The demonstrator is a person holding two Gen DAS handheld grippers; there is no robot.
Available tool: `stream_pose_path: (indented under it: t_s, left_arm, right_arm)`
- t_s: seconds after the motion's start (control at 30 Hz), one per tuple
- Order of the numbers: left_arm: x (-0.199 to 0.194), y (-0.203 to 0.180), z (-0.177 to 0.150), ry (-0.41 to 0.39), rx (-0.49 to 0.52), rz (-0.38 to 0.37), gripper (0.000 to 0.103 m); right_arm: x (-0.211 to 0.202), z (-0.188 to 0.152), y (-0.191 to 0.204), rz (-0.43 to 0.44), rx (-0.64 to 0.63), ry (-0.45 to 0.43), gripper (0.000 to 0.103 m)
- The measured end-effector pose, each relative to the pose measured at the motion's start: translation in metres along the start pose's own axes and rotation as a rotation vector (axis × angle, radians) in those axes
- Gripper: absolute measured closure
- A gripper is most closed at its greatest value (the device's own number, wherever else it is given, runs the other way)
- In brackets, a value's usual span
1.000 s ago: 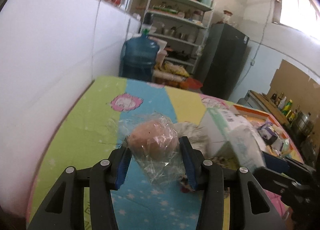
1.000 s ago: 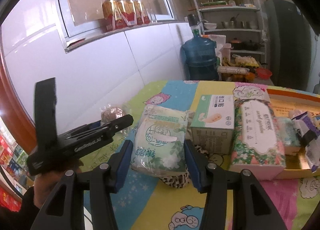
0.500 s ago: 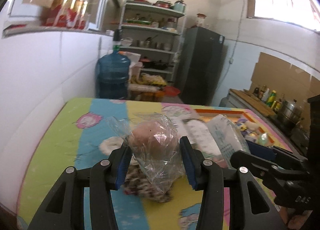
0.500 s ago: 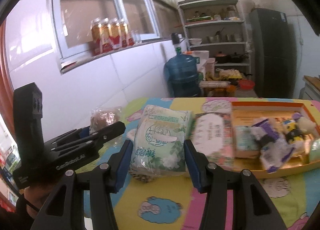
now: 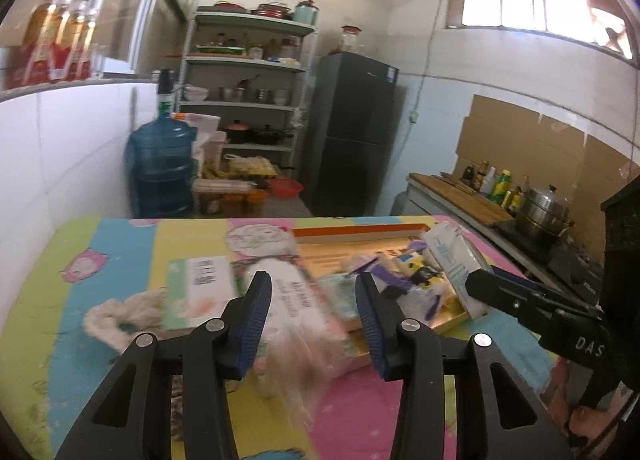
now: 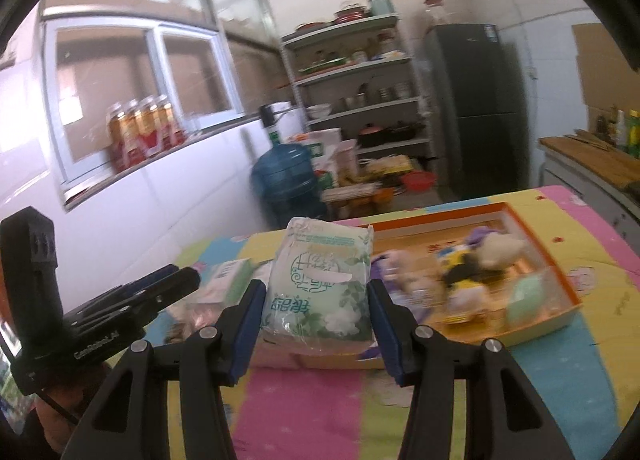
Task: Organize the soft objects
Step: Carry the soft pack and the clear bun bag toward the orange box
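In the left wrist view, the left gripper (image 5: 312,284) had just been closing its jaws a little. A pale pink blurred thing (image 5: 298,344) streaked low in the gap between them. I could not see either pad pressing on it, so I judged that the jaws were open around it and not holding it. It was too smeared to name. Behind it, on the desk (image 5: 120,252), lay a flat white and green box (image 5: 200,292) and the orange tray (image 5: 360,230) with small soft toys inside. At the right edge, the right gripper (image 5: 480,284) carried the tissue pack (image 5: 452,260) above the near corner of the tray.

In the right wrist view, the right gripper (image 6: 316,284) was gripping the tissue pack (image 6: 324,252). Both blue pads pressed on its sides, and the pack stood upright, clear of the desk (image 6: 300,400). The orange tray (image 6: 560,272) lay ahead and to the right, crowded with plush toys (image 6: 472,272). The left gripper (image 6: 160,288) was beside it on the left.

I judged that the step was to bring the pack into the tray. To do it well, I should keep the squeeze steady because the pack is soft, carry it over the rim, choose a free place, and open only when it rests. The left side should wait until its thing lies quiet.
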State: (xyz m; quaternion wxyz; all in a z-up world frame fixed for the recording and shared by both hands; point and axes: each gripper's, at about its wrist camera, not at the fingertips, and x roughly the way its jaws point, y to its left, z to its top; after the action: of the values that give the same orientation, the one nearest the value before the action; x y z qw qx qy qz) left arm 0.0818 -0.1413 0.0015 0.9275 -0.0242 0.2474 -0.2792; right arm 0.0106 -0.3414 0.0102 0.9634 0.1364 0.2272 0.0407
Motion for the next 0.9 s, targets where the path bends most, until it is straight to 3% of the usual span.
stream_pose_path:
  t_s: [0.07, 0.13, 0.2, 0.6, 0.67, 0.73, 0.9]
  left_arm:
    - [0.009, -0.013, 0.002, 0.0, 0.01, -0.019, 0.059]
    - [0.02, -0.024, 0.005, 0.008, 0.025, -0.035, 0.07]
    - [0.032, -0.032, 0.005, 0.03, 0.03, -0.047, 0.074]
    - [0.041, -0.034, 0.0, 0.039, -0.004, -0.053, 0.074]
    - [0.038, -0.032, -0.004, 0.043, -0.001, -0.057, 0.07]
    - [0.034, -0.029, -0.008, 0.045, -0.002, -0.057, 0.06]
    - [0.024, -0.028, -0.025, 0.069, 0.007, -0.074, 0.052]
  right_arm:
    - [-0.004, 0.002, -0.019, -0.018, 0.022, -0.008, 0.051]
    - [-0.007, 0.004, -0.032, -0.033, 0.035, -0.014, 0.051]
    - [-0.01, 0.005, -0.047, -0.048, 0.048, -0.018, 0.051]
    - [-0.005, 0.0, -0.103, -0.059, 0.122, -0.002, 0.051]
    - [-0.005, -0.002, -0.104, -0.055, 0.12, -0.003, 0.051]
    - [-0.005, -0.004, -0.103, -0.052, 0.114, -0.003, 0.051]
    - [-0.003, -0.008, -0.097, -0.038, 0.113, 0.008, 0.051]
